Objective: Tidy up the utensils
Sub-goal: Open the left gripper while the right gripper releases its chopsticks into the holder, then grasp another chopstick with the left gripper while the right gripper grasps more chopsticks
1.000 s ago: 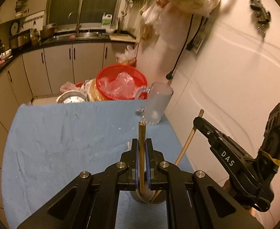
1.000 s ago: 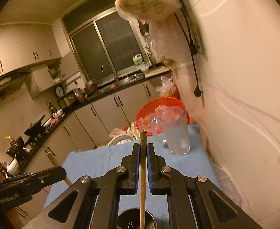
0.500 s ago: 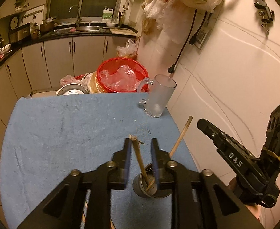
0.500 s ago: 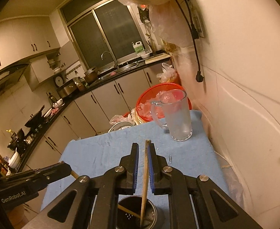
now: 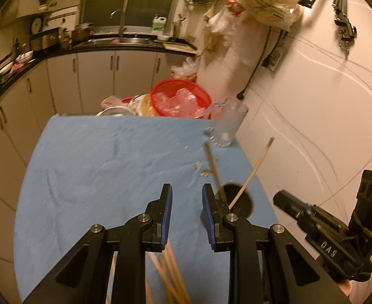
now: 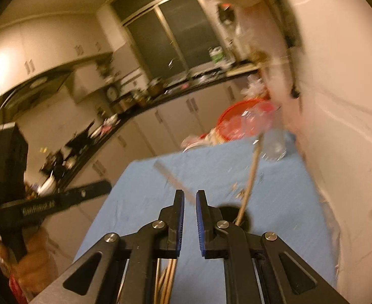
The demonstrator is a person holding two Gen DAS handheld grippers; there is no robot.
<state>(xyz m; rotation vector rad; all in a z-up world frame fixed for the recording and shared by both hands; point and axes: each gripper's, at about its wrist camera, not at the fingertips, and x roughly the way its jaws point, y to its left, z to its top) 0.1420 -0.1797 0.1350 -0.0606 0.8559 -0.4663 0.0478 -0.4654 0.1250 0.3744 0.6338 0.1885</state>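
Left gripper [image 5: 184, 204]: a second before, its fingers [image 5: 166, 210] were clamped on a chopstick above the dark utensil cup [image 5: 236, 200]; now they stood apart with nothing between them, at lower centre of the left wrist view.
Right gripper [image 6: 189, 209]: a second before it pinched the other chopstick; now its fingers [image 6: 179, 215] showed a narrow empty gap.
Released chopsticks [image 5: 251, 174]: both stood in the utensil cup, leaning apart, right of the left gripper's fingers; a second before each was still held.
Utensil cup shift: it had moved from under the fingers to the right of them in both views.
Loose chopsticks [image 5: 170, 276]: a bundle showed at the bottom edge of the left wrist view, under the gripper and cut off by it; what they lay on could not be told.
Hard to make out: the right wrist view was heavily blurred; the cup [image 6: 232, 214] was half hidden behind the right finger, and one chopstick [image 6: 251, 174] rose from it.
Other gripper seen: the right gripper's body sat at lower right of the left view; the left one crossed the left side of the right view, a hand [image 6: 31, 255] below it.
Table [image 5: 104, 167]: covered by a blue cloth with small crumbs near the cup.
Far end: a frosted glass mug [image 5: 230, 126] stood at the upper right corner of the table, a red basket [image 5: 179, 96] behind it.
Room: a kitchen with pale cabinets, a sink under a dark window, and a white wall on the right.
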